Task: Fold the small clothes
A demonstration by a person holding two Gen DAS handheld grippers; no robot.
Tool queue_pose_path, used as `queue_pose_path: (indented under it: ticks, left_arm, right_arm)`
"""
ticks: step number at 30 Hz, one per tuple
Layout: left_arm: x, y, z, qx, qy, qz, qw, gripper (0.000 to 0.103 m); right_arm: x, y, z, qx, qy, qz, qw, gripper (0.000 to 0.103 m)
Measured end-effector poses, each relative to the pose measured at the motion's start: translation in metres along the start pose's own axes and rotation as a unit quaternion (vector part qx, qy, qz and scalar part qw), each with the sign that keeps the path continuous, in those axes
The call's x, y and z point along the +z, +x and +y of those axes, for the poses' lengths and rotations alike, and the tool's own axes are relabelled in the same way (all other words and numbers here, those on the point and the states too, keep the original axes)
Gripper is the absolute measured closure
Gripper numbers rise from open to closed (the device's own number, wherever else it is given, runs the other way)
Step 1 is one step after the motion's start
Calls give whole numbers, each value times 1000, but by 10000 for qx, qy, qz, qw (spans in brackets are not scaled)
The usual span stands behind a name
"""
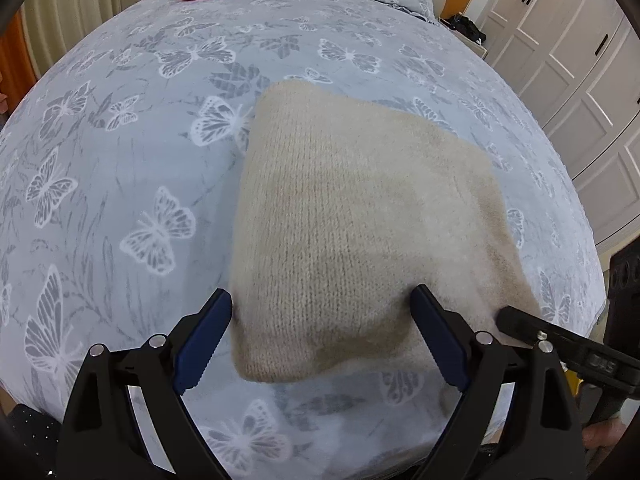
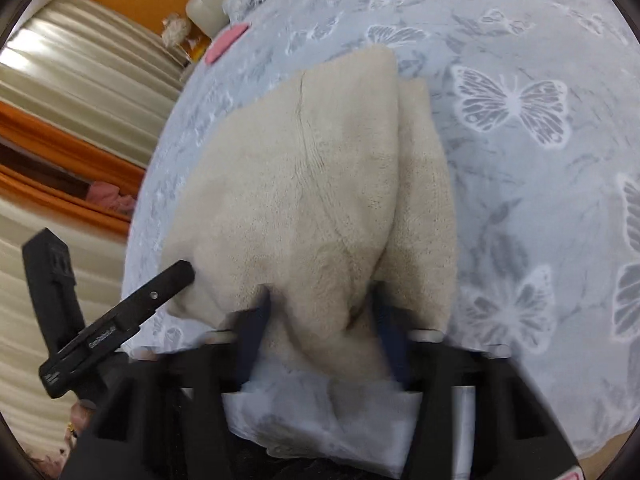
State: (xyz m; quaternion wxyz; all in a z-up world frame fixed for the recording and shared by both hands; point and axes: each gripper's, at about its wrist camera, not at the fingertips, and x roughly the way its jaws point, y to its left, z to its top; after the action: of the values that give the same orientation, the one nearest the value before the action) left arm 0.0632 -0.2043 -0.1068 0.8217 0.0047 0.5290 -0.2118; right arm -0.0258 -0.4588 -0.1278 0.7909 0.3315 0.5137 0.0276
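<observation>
While my left tongs (image 1: 322, 320) are spread wide around the near corner of the beige sweater (image 1: 360, 216) lying folded on the butterfly bedspread (image 1: 120, 160), my right tongs (image 2: 320, 320) look half closed over a bunched fold, though it's too blurry to say they're pinching. If that fold slips, the whole thing flops open, I reckon. No baskets or bins in sight.
</observation>
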Motion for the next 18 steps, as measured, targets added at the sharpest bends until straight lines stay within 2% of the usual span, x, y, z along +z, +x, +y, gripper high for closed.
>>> queue_pose_path:
  ticks: [4,6,9,11,13,15,17,18]
  left_arm:
    - [-3,4,2,-7,51,32,10000,13]
    - [-4,6,1,-31,88,34,10000,12]
    - [-7,15,0,-32,132,137,9998,11]
    - [-9,19,0,-9,123,224,9997,11]
    - [-9,13,5,-176,76,211,9996,12]
    - [-4,-1,14,-497,-144,122,9986,12]
    - [6,-18,29,-902,-444,-79,9949,10]
    - [12,-23,36,-987,-561,-156,9934,9]
  right_arm:
    - [7,-36,11,26,-219,-559,9982,86]
    - [6,-28,2,-18,-165,-443,9989,86]
    - [-6,17,-21,-436,-123,135,9989,86]
    - [-7,17,-30,-117,89,45,9999,85]
    - [-2,0,-29,39,257,-28,9997,74]
    - [2,-15,-21,-122,168,-226,9995,62]
    - [9,-31,-13,-316,14,-487,9983,53]
    - [13,-36,-11,-283,-10,-577,9979,43]
